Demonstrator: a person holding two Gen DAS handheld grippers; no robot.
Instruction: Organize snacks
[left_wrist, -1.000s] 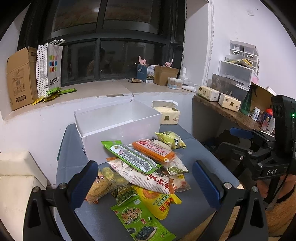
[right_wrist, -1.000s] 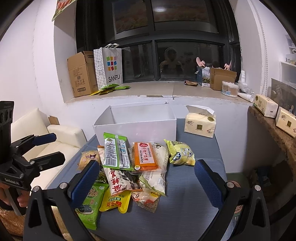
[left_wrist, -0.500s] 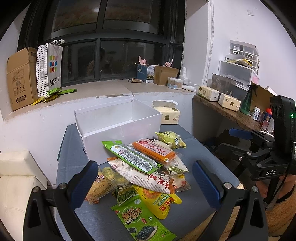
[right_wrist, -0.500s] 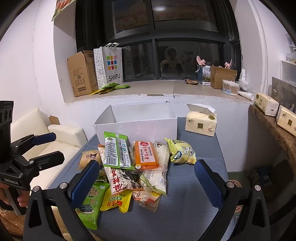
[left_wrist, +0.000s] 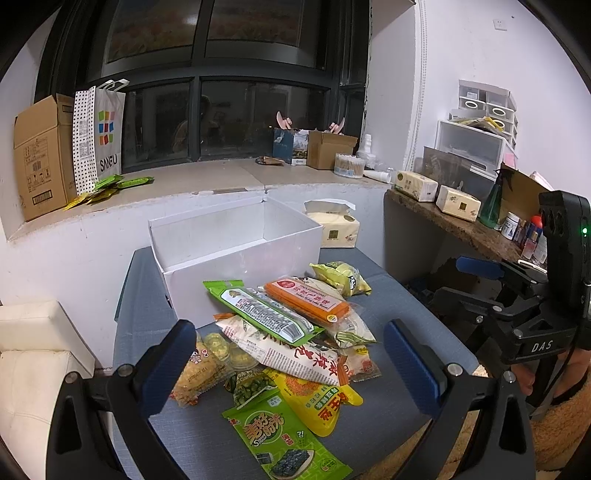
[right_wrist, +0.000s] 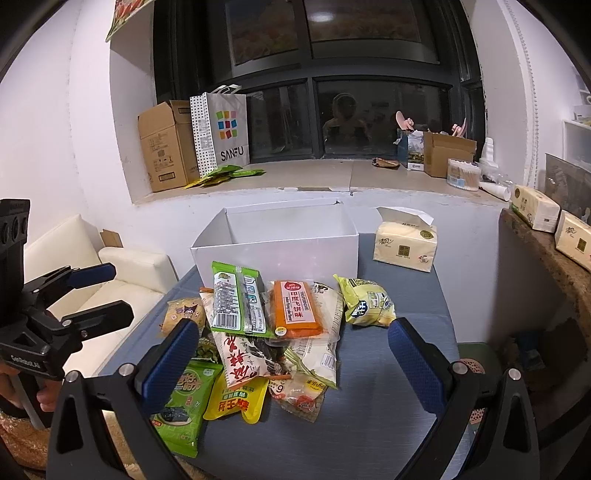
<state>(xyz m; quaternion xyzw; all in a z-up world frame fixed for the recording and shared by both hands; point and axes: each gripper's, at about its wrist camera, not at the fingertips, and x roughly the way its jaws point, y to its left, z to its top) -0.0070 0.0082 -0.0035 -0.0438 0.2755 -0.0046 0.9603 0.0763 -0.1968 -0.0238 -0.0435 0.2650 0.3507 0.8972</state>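
- Left gripper (left_wrist: 288, 365): jaws spread wide, holding nothing, hanging over the near left of the snack pile
- Right gripper (right_wrist: 293, 363): jaws also spread, holding nothing, over the near right of the pile
- Nearest packs: green seaweed pack (left_wrist: 286, 439) at the near edge, yellow pack (left_wrist: 317, 402) just behind it, partly under the white-red bag (left_wrist: 291, 352)
- Mid pile: green-bordered pack (left_wrist: 260, 310) and orange pack (left_wrist: 306, 298) lie on top, side by side, both resting on other bags
- Yellow-green pouch (right_wrist: 365, 301) sits alone at the far right of the pile, touching nothing on top
- White box (left_wrist: 236, 254) is just behind the pile, open, looks empty
- Tissue pack (right_wrist: 404, 243) to the right of the box, not a snack, leave it
- Step in hand, my read: first pick, nothing boxed yet
- Advice: take top layers first (green-bordered or orange); pulling a buried pack would drag the stack
- Pinch flat packs across the short side near an edge seal so film doesn't slip
- Lone pouch is the easy grab for the right side
- Lay flat packs along the box floor to keep room
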